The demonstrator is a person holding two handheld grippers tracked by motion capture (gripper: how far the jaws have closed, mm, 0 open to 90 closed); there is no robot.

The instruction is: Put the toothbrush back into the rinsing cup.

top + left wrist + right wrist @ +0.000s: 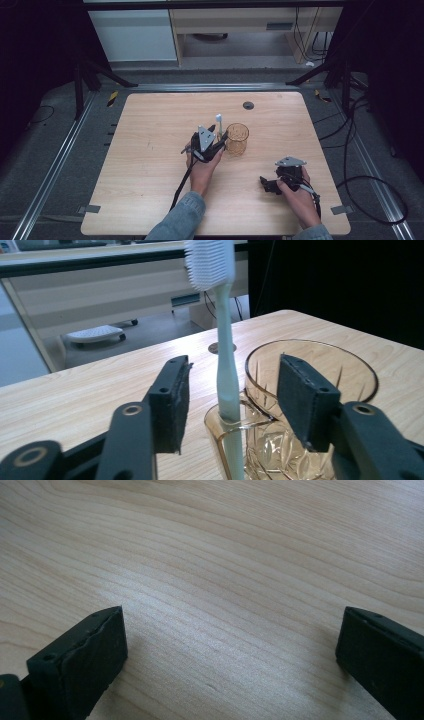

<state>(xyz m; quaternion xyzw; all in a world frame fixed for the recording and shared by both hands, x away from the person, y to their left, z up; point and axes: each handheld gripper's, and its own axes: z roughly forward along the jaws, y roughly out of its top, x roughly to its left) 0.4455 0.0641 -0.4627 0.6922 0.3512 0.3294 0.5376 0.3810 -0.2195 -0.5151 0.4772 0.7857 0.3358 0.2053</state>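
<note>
Two grippers are on my screens. My left gripper (220, 135) sits just beside the amber glass cup (236, 139), near the middle of the bench (150, 150). Through the left gripper view I see its jaws released, standing apart on either side of the pale toothbrush (226, 365) without pressing on it; there is a clear gap on each side of the handle. That toothbrush stands upright, bristles up, in a small side holder (225, 422) joined to the cup, its handle going down into it. One pad (305, 400) is in front of the cup's rim. My right gripper (265, 184) rests low over the bench nearer the front right edge, well apart from the cup. Its jaws are spread wide, with bare wood between them in the right gripper view.
</note>
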